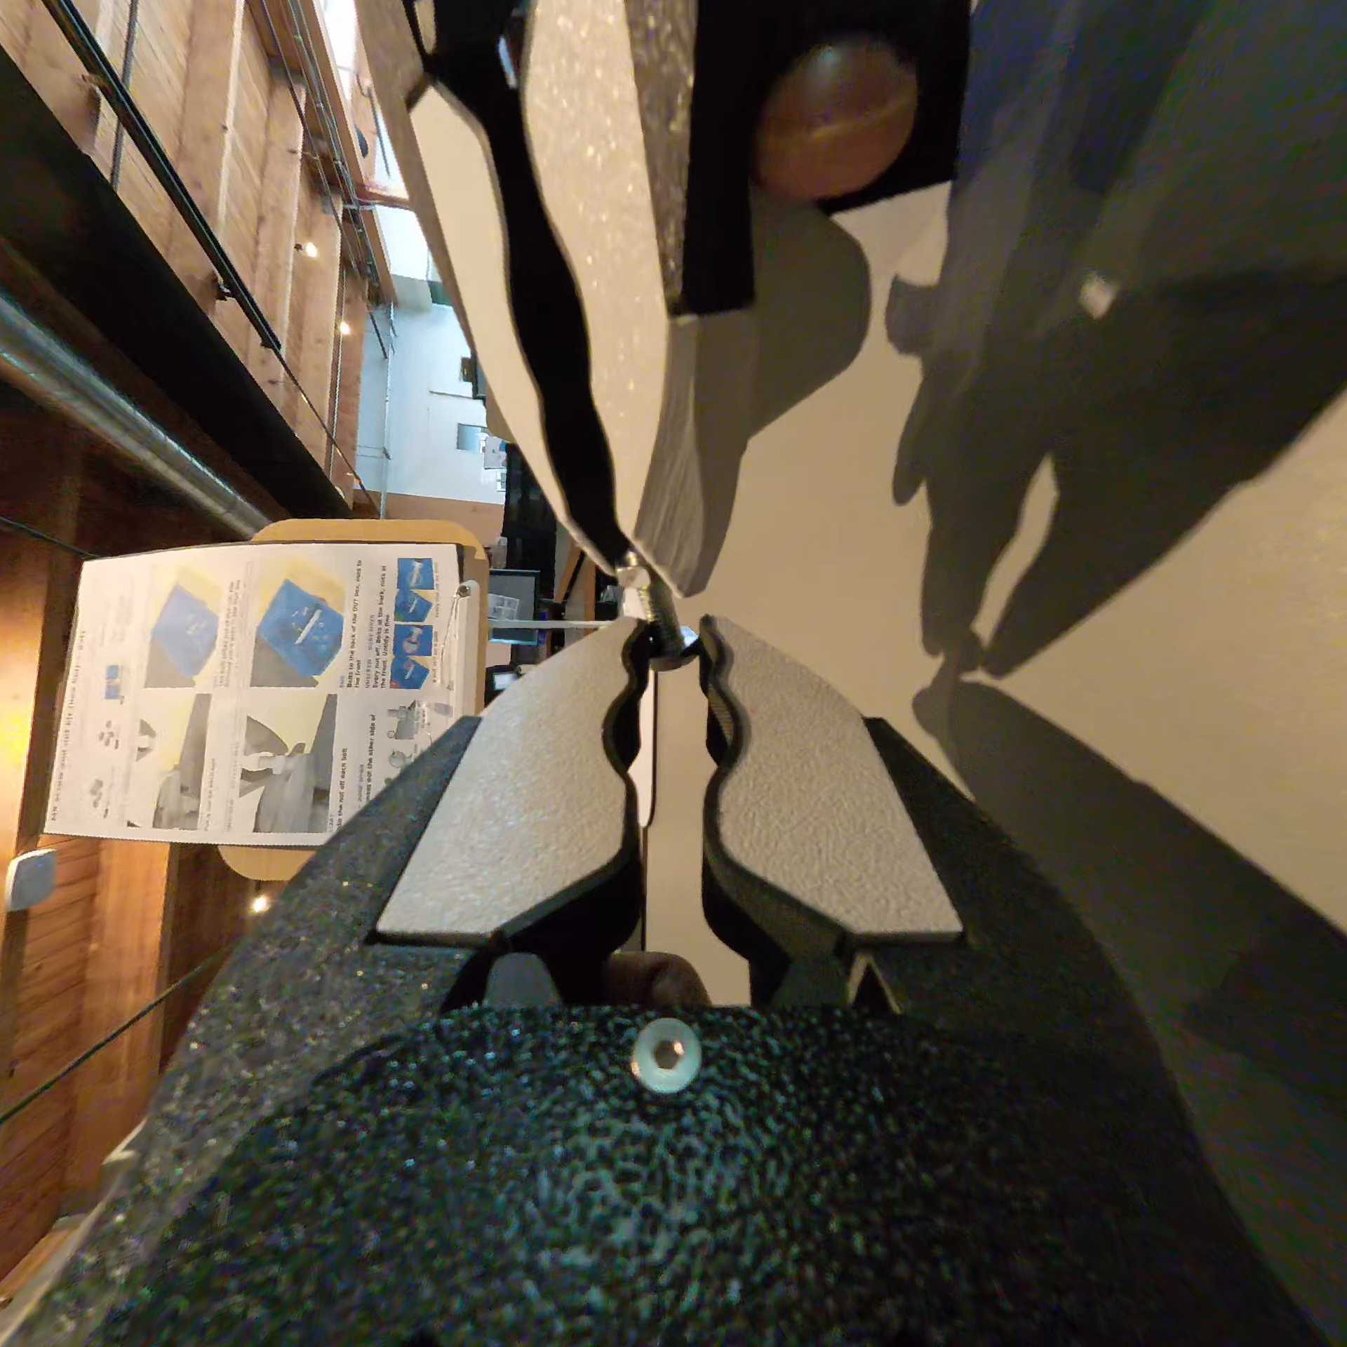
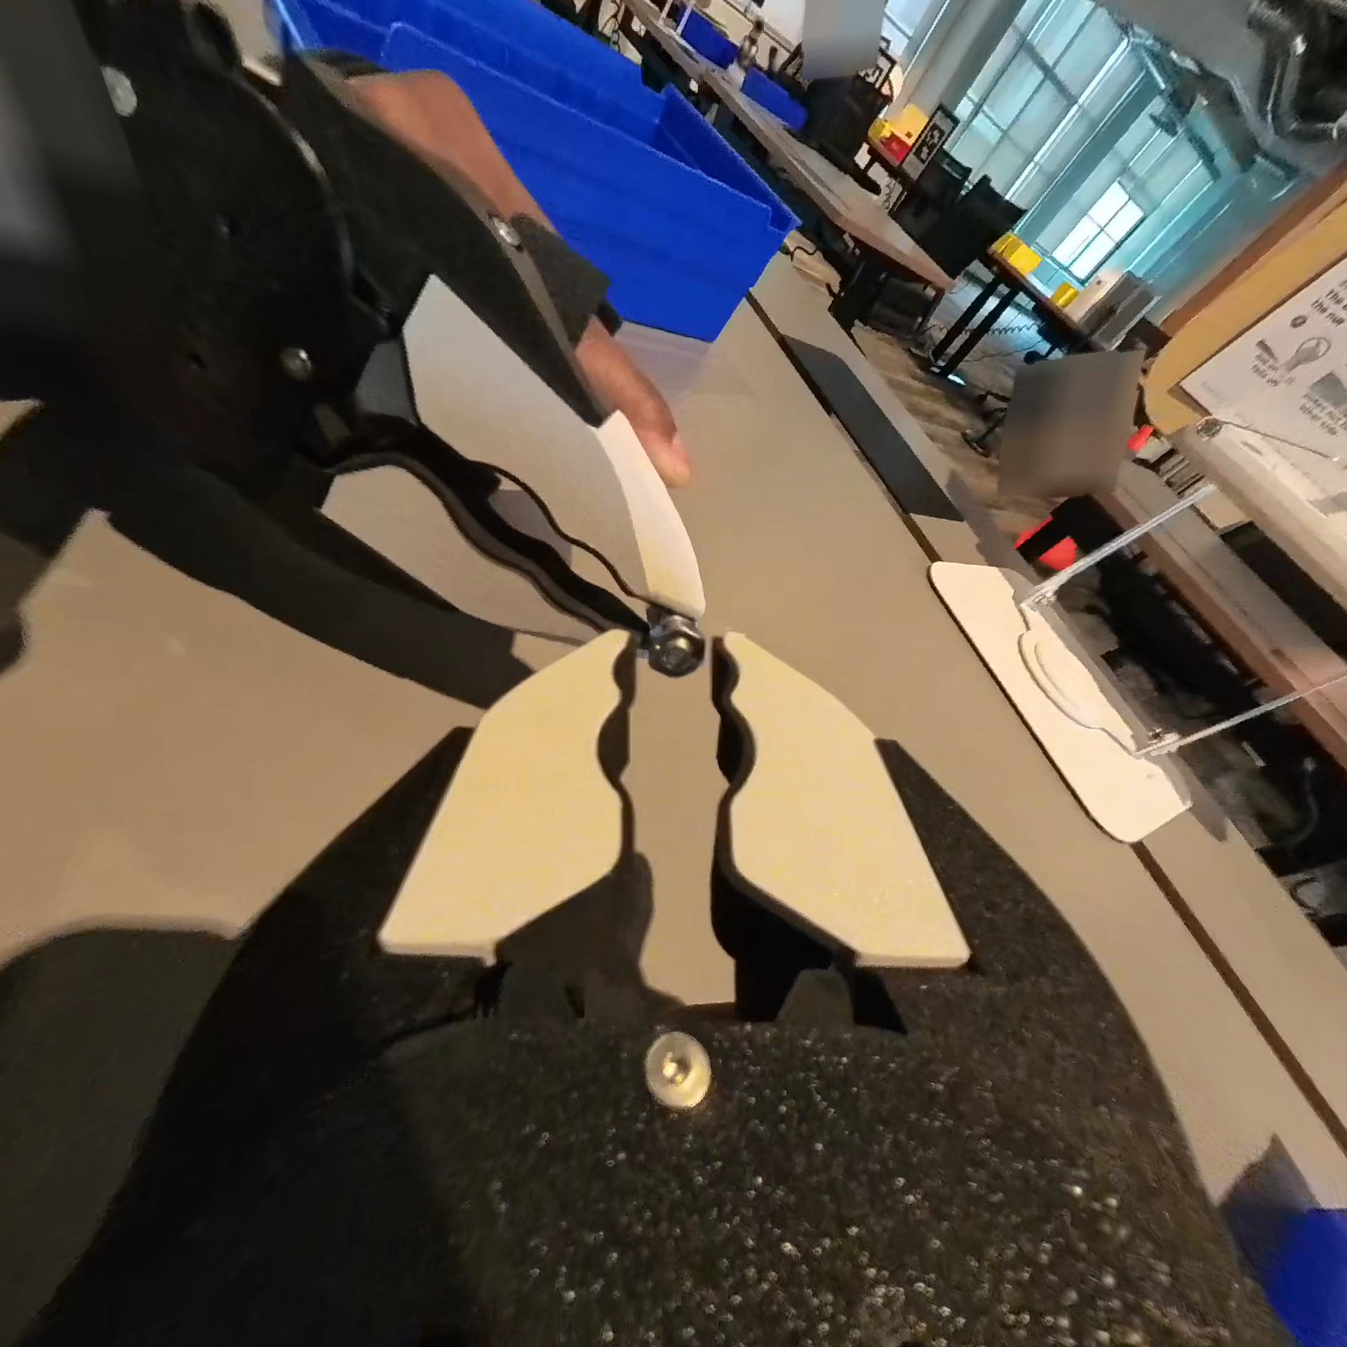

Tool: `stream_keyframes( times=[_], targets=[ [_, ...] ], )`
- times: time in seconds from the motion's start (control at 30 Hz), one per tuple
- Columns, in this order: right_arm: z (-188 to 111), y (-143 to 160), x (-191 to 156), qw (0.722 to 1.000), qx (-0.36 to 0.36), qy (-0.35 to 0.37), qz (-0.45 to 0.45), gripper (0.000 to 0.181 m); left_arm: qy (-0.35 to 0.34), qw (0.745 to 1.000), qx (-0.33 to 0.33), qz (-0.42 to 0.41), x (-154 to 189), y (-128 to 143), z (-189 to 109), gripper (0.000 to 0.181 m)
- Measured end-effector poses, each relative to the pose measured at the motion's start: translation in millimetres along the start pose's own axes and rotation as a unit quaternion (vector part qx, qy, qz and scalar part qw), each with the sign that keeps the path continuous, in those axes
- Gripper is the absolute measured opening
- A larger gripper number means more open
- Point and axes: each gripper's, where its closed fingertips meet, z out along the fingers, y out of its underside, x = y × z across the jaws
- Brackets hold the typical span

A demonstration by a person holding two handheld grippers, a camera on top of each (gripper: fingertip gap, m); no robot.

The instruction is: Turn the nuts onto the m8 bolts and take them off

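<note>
A silver M8 bolt (image 1: 660, 619) hangs in the air between the two grippers, above a tan table (image 2: 802, 510). In the left wrist view, my left gripper (image 1: 674, 630) is shut on the near end of the bolt, and its threaded shaft runs away from me. My right gripper (image 1: 628, 565) comes in from the top and pinches the far end. In the right wrist view, my right gripper (image 2: 674, 641) holds what looks like the nut (image 2: 674, 652), seen end-on. My left gripper (image 2: 660, 616) reaches in from the upper left, shut just behind it.
Blue bins (image 2: 583, 168) stand at the back of the table. A white base with a clear acrylic stand (image 2: 1057, 700) sits at the right edge. An instruction sheet on a cardboard board (image 1: 255, 685) is nearby. A person's hand (image 2: 641, 408) holds the left gripper. The grippers are tip to tip, or close to it.
</note>
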Motion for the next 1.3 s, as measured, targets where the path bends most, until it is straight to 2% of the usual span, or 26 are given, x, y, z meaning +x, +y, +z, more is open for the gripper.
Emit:
stream_keyframes(
  times=[0.07,0.13,0.23,0.3,0.4,0.5,0.57,0.7,0.77,0.83,0.9,1.0,1.1,1.17,1.23,1.3],
  targets=[
    [-0.6,1.8,-0.7,0.999,-0.006,0.009,-0.047,0.014,0.008,1.0,0.005,-0.004,1.9,-1.4,-0.4,0.013],
    [-1.7,3.9,-3.6,0.99,-0.011,0.024,-0.139,0.014,0.025,1.0,0.013,-0.013,6.0,-3.3,-1.0,0.012],
    [-2.3,11.1,-10.5,0.951,-0.024,0.046,-0.306,0.015,0.066,0.997,0.023,-0.026,17.7,-5.2,-1.7,0.013],
    [-2.5,13.0,-10.8,0.932,-0.031,0.059,-0.357,0.015,0.07,0.997,0.02,-0.032,18.9,-4.5,-1.2,0.013],
    [-5.0,7.1,-2.8,0.943,-0.024,0.079,-0.322,0.026,0.054,0.998,0.012,-0.032,12.6,-1.2,-0.8,0.013],
    [-6.1,1.8,-0.6,0.976,-0.008,0.057,-0.21,0.031,0.039,0.999,0.006,-0.032,7.1,1.3,-0.6,0.013],
    [-5.3,0.6,2.6,0.988,-0.005,0.05,-0.147,0.031,0.028,0.999,0.001,-0.026,4.4,2.4,-0.3,0.013],
    [-1.6,1.9,3.2,1.0,-0.004,0.014,-0.015,0.034,0.019,1.0,-0.006,-0.016,2.1,4.0,0.3,0.013],
    [-0.5,2.1,-0.4,1.0,-0.004,-0.002,0.01,0.035,0.019,1.0,-0.007,-0.013,2.4,4.2,0.5,0.013],
    [0.9,4.2,-2.1,1.0,-0.012,-0.001,0.001,0.032,0.022,1.0,-0.006,-0.011,3.7,3.4,0.6,0.013],
    [1.5,5.3,-3.3,0.999,-0.018,0.006,-0.03,0.016,0.03,1.0,-0.002,-0.008,6.5,1.9,0.3,0.012],
    [0.7,7.8,-6.6,0.991,-0.024,0.018,-0.127,0.015,0.047,0.999,0.005,-0.016,11.1,0.2,-0.4,0.013],
    [-1.0,13.6,-12.3,0.954,-0.033,0.038,-0.295,0.015,0.079,0.996,0.017,-0.033,20.3,-3.3,-1.0,0.013],
    [-1.1,17.6,-13.9,0.928,-0.044,0.049,-0.366,0.015,0.09,0.995,0.017,-0.041,24.1,-3.6,-0.1,0.013],
    [-1.4,15.1,-12.2,0.933,-0.042,0.054,-0.354,0.018,0.081,0.996,0.016,-0.044,21.2,-3.2,0.5,0.013],
    [-4.0,4.4,-10.0,0.958,-0.013,0.051,-0.283,0.029,0.064,0.997,0.014,-0.046,15.0,-2.5,0.6,0.013]
  ],
)
